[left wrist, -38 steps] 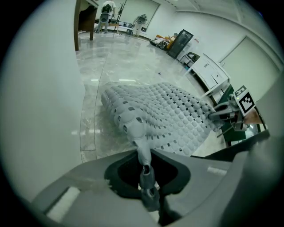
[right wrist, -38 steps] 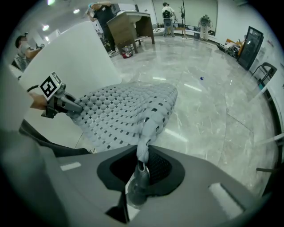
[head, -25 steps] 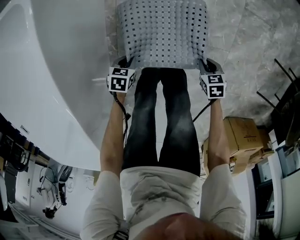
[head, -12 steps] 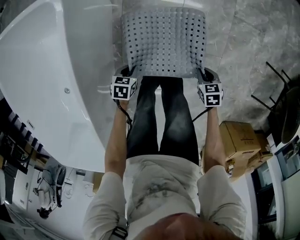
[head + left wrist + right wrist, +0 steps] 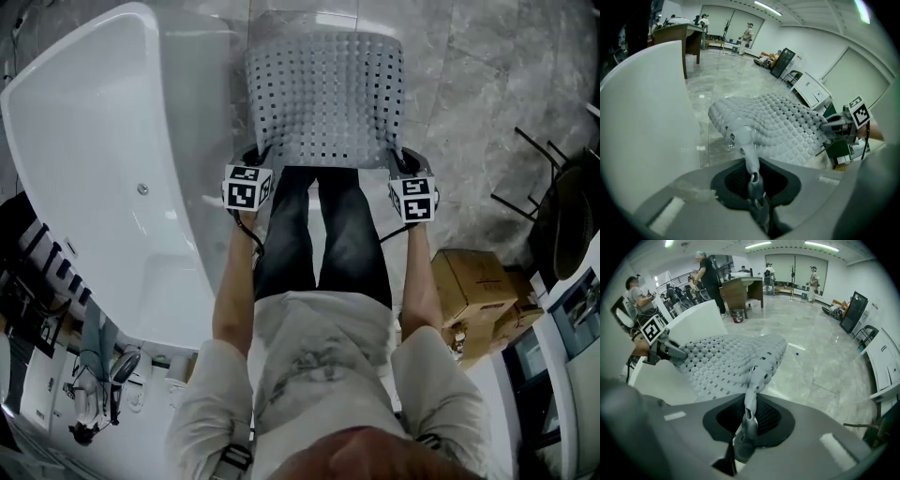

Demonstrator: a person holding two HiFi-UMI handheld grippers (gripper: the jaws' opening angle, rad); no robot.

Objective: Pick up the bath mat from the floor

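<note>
Left of the hanging bath mat (image 5: 323, 94) stands a bathtub (image 5: 103, 169), boxes (image 5: 478, 286) right.

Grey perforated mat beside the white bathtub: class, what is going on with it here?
A standing person holds a gripper in each hand. The left gripper and the right gripper are each shut on a near corner of the grey perforated rubber bath mat. The mat stretches between them, raised beside the white bathtub over the grey marble floor. Whether its far end has left the floor is unclear.
</note>
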